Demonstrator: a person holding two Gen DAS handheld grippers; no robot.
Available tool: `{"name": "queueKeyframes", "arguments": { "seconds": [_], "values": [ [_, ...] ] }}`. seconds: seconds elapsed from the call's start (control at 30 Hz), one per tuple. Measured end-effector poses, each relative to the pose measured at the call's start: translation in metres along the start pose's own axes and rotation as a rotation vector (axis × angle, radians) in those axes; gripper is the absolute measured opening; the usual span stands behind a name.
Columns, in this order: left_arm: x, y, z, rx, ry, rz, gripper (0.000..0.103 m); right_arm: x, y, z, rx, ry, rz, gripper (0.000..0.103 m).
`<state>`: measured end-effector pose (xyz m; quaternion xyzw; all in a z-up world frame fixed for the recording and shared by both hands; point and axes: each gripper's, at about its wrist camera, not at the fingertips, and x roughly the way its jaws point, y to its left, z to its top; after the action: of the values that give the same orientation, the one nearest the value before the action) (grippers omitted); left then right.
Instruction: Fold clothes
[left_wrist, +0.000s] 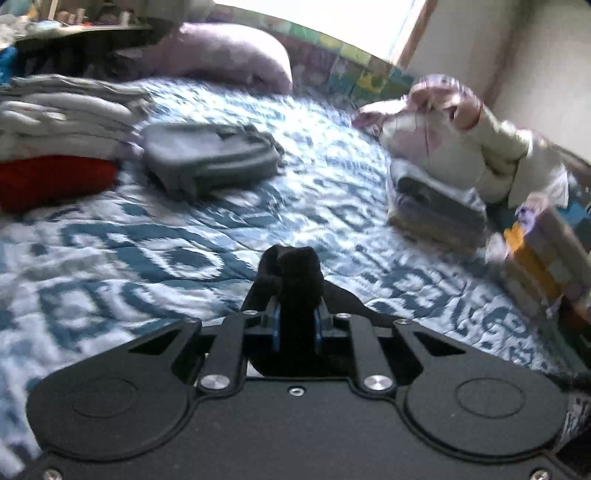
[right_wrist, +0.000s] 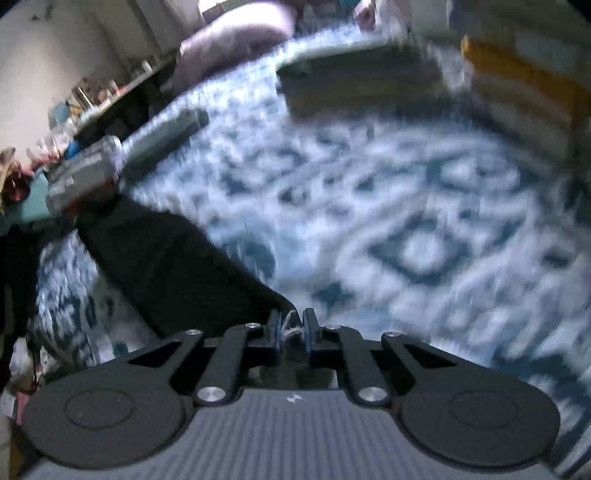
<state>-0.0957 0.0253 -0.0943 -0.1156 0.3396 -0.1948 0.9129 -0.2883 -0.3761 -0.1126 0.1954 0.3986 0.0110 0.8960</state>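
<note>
patterned quilt (left_wrist: 184, 236) under, seemingly, both-ends-gripped black garment (right_wrist: 166, 258).

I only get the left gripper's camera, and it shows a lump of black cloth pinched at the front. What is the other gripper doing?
Observer: The right gripper is shut on the same kind of black cloth, gripping a frayed edge.
Operator: Is that cloth bunched up too?
Observer: No, in the right view it stretches out flat as a broad dark band, running away to the left over the blue and white bedspread.
Operator: Anything over there I can't see?
Observer: Yes, a cluttered shelf of small items along the wall at the upper left, though blur hides what they are.
</note>
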Motion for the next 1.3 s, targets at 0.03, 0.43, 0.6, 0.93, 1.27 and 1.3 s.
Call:
{"name": "queueKeyframes", "arguments": {
  "seconds": [0.03, 0.43, 0.6, 0.93, 1.27, 1.3],
  "values": [
    [-0.007, 0.003, -0.005, -0.024, -0.001, 0.006, 0.016, -0.004, 0.003, 0.01, -0.018, -0.022, -0.009, 0.013],
    [-0.039, 0.029, -0.063, 0.128, 0.077, 0.157, 0.046, 0.004, 0.036, 0.023, -0.371, -0.041, -0.21, 0.058],
    [-0.039, 0.01, -0.069, 0.356, 0.057, 0.16, 0.046, 0.001, 0.051, -0.008, -0.602, -0.008, -0.251, 0.054],
    [-0.025, -0.006, -0.088, 0.711, 0.049, 0.206, 0.046, 0.011, 0.062, -0.046, -0.861, 0.0, -0.298, 0.042],
    [-0.012, -0.003, -0.093, 0.912, 0.082, 0.202, 0.046, 0.047, 0.073, -0.07, -1.061, 0.046, -0.302, 0.027],
    [-0.01, -0.004, -0.093, 0.94, 0.087, 0.203, 0.046, 0.05, 0.072, -0.07, -1.064, 0.051, -0.302, 0.026]
  ]
}}
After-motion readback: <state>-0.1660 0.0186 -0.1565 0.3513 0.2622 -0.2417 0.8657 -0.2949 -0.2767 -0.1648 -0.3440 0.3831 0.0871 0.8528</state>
